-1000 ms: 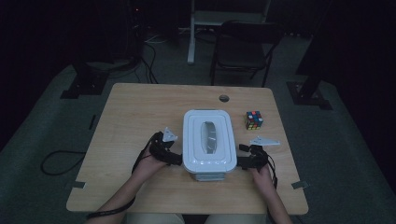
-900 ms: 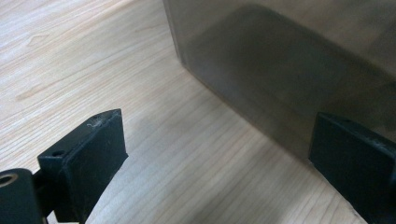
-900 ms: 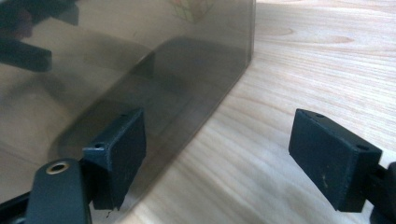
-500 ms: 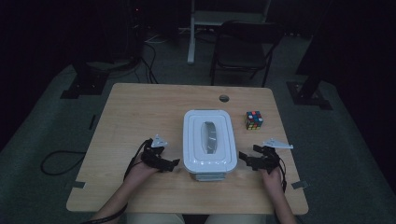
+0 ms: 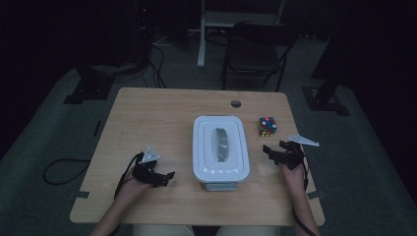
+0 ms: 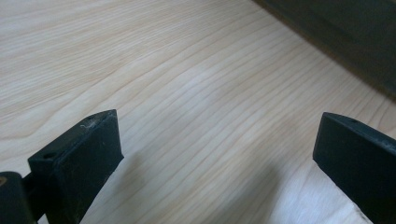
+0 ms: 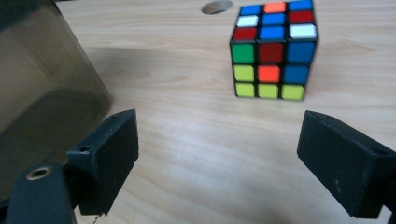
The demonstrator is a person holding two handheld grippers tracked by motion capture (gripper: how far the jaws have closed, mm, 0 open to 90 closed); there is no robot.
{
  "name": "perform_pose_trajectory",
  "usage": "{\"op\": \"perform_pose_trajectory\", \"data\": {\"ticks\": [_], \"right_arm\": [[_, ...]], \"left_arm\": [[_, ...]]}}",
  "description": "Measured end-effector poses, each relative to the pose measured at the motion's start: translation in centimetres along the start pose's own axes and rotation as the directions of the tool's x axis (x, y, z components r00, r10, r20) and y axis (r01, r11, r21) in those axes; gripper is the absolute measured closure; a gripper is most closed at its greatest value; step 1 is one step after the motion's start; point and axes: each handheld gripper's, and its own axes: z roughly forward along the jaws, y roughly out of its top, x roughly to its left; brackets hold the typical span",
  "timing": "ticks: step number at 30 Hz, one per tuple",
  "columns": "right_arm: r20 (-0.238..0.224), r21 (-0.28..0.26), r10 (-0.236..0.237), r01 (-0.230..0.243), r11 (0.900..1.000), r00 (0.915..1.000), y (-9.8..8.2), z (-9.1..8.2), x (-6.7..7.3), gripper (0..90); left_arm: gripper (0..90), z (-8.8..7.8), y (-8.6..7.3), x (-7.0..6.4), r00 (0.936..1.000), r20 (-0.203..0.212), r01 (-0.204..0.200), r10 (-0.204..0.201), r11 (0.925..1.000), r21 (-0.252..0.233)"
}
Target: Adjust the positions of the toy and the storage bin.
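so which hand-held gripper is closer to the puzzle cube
The right hand-held gripper. It sits just below the puzzle cube on the right of the white container, with the cube ahead of its open jaws; the left hand-held gripper is across the container.

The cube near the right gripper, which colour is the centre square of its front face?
Orange, on the puzzle cube; the right gripper view shows it best.

Your high view is dim: the room around the table point(image 5: 147, 118) falls into near black. Your two gripper views are bright and evenly lit; soft shadows lie under the jaws, which blur slightly, while the cube point(image 7: 273, 49) stays sharp.
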Motion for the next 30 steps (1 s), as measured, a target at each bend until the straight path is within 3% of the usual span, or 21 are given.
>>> {"op": "perform_pose_trajectory", "data": {"ticks": [3,10,14,18,20,30], "right_arm": [[0.027,0.000,-0.008,0.008,1.000,0.9996,0.5,0.7,-0.3,12.6],[0.098,-0.005,0.017,-0.016,1.000,0.9951,1.9,2.3,-1.3,12.1],[0.133,0.028,0.002,-0.006,1.000,0.9911,2.9,3.4,-1.5,12.1],[0.152,0.075,-0.003,-0.008,0.997,0.9883,3.8,4.7,-1.8,11.7],[0.185,0.088,-0.024,0.008,0.996,0.9824,4.1,5.2,-1.8,11.7],[0.208,0.130,-0.036,0.008,0.992,0.9775,5.2,7.7,-1.9,11.7]], "left_arm": [[2.1,-0.6,-0.8,-0.1,0.9991,-0.025,-0.033,0.033,0.9994,0.007],[2.1,-1.8,-2.1,0.6,0.9987,-0.050,-0.007,0.009,0.9996,0.028],[2.1,-2.3,-3.0,1.2,0.9976,-0.070,0.000,0.003,0.9994,0.034],[2.1,-2.8,-3.8,1.8,0.9971,-0.070,0.033,-0.030,0.9989,0.033],[2.1,-3.1,-4.0,2.0,0.9966,-0.078,0.031,-0.029,0.9991,0.029],[2.1,-3.5,-4.5,2.5,0.9942,-0.097,0.052,-0.047,0.9978,0.041]]}}
